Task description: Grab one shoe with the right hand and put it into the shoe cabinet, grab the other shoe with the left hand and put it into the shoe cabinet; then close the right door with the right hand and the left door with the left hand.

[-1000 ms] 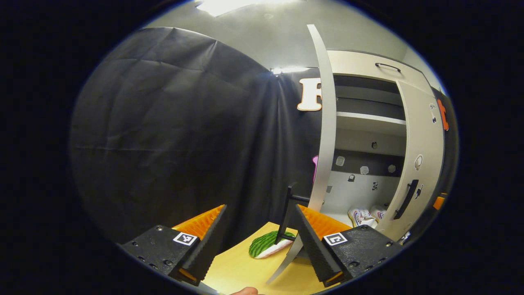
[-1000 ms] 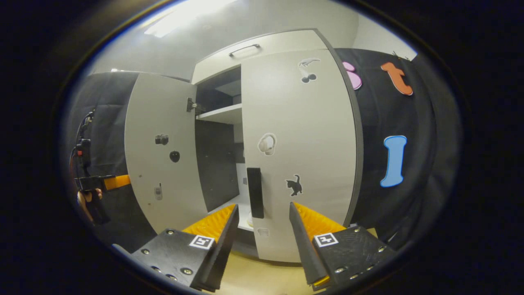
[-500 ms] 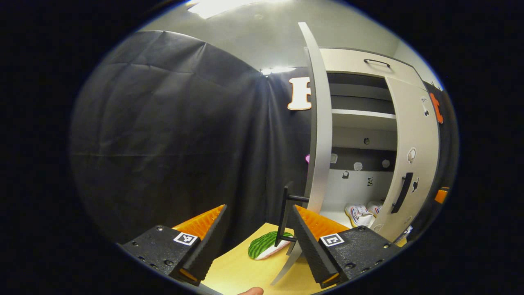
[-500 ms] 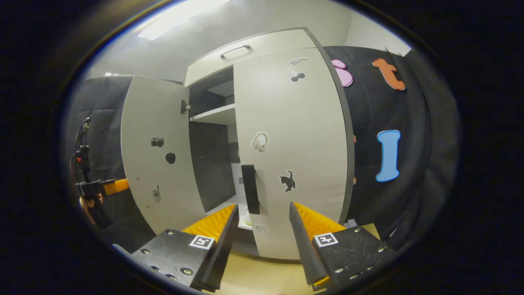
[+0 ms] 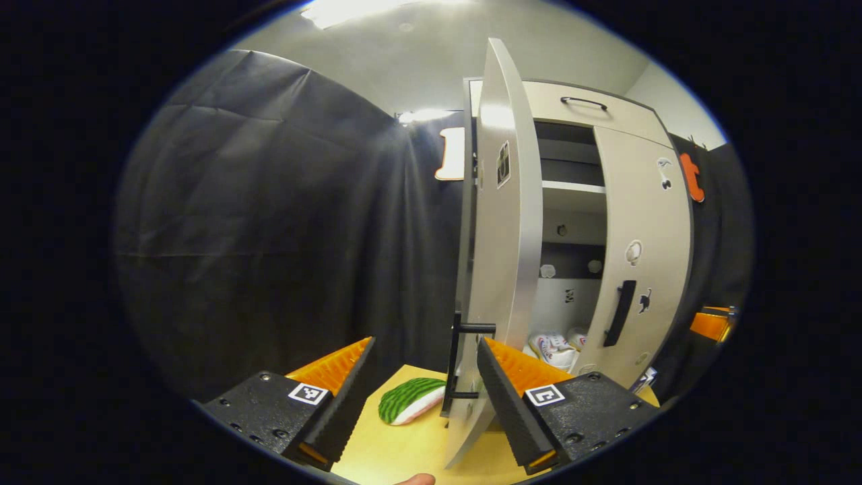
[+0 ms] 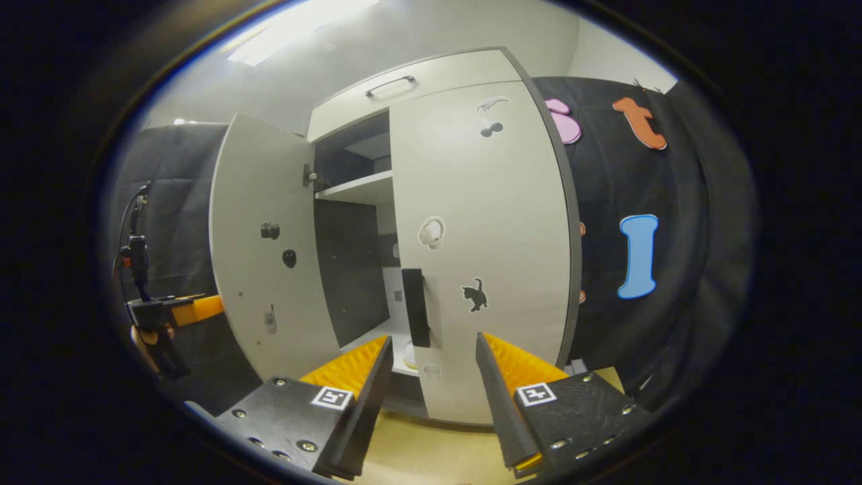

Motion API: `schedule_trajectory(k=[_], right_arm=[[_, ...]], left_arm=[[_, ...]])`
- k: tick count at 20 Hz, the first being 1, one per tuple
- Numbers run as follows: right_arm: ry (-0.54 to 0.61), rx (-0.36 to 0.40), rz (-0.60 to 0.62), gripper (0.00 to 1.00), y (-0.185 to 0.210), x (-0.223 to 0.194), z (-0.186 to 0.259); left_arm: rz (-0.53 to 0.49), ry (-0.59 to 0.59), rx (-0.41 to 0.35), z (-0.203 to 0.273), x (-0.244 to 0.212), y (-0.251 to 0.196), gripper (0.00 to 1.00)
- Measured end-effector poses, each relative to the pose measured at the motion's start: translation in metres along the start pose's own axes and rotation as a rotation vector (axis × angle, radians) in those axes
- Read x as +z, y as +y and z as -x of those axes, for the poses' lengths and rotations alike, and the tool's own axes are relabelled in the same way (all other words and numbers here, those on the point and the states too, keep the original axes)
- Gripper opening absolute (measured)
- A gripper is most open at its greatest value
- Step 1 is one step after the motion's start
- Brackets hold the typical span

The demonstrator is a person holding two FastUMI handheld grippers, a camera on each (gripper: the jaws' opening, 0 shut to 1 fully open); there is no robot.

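Left gripper (image 5: 424,394): we held it with its fingers spread apart and nothing between them, just beside the outer face of the left door; we could not tell whether a finger touched the panel.
Right gripper (image 6: 431,391): its fingers also stood apart and bare, low in front of the right door, short of its handle.
Table (image 5: 411,448): the yellow top ran under both tools up to the foot of the cabinet.
Watermelon-slice toy (image 5: 411,401): it lay on the table just left of the left door's lower edge, no part of our job.
Left door (image 5: 502,269): it stood well open, seen almost edge-on, its black handle (image 5: 461,364) near our left tool.
Right door (image 6: 481,249): it looked all but closed, with perhaps a sliver left; its black handle (image 6: 415,306) sat at the free edge.
Shoes (image 5: 555,345): both white shoes sat side by side on the bottom shelf inside the shoe cabinet (image 5: 586,111).
Done, as we judged it: both shoes were stowed and the right door was brought home or nearly so.
Left to do, as we judged it: we had to swing the left door across the opening, and press the right door flush if any gap remained.
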State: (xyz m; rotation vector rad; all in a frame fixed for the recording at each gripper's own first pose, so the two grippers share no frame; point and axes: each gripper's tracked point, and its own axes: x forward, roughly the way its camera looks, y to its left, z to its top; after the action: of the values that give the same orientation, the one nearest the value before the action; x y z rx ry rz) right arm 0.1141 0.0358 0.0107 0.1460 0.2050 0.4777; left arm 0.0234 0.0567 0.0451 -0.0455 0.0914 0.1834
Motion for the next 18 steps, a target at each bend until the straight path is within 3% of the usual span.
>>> schedule_trajectory(k=[1, 7, 13, 14, 16, 17, 18], right_arm=[[0.001, -0.003, -0.001, 0.7, -0.001, 0.0, 0.001], [0.002, -0.055, 0.001, 0.74, -0.019, -0.001, 0.016], [-0.005, -0.131, -0.011, 0.74, -0.047, 0.001, 0.029], [-0.007, -0.142, -0.015, 0.74, -0.052, 0.001, 0.032], [-0.009, -0.157, -0.023, 0.74, -0.057, 0.001, 0.034], [-0.009, -0.164, -0.026, 0.74, -0.059, 0.001, 0.035], [-0.009, -0.169, -0.027, 0.74, -0.06, 0.0, 0.036]], left_arm=[[0.008, 0.003, -0.022, -0.002, -0.001, -0.008, 0.91], [0.01, 0.006, -0.13, -0.011, -0.004, -0.048, 0.91], [0.029, 0.008, -0.203, -0.023, -0.004, -0.049, 0.91], [0.03, 0.009, -0.214, -0.024, -0.004, -0.05, 0.86], [0.028, 0.012, -0.229, -0.027, -0.005, -0.048, 0.87], [0.026, 0.015, -0.237, -0.026, -0.006, -0.046, 0.92], [0.024, 0.018, -0.244, -0.027, -0.007, -0.045, 0.89]])
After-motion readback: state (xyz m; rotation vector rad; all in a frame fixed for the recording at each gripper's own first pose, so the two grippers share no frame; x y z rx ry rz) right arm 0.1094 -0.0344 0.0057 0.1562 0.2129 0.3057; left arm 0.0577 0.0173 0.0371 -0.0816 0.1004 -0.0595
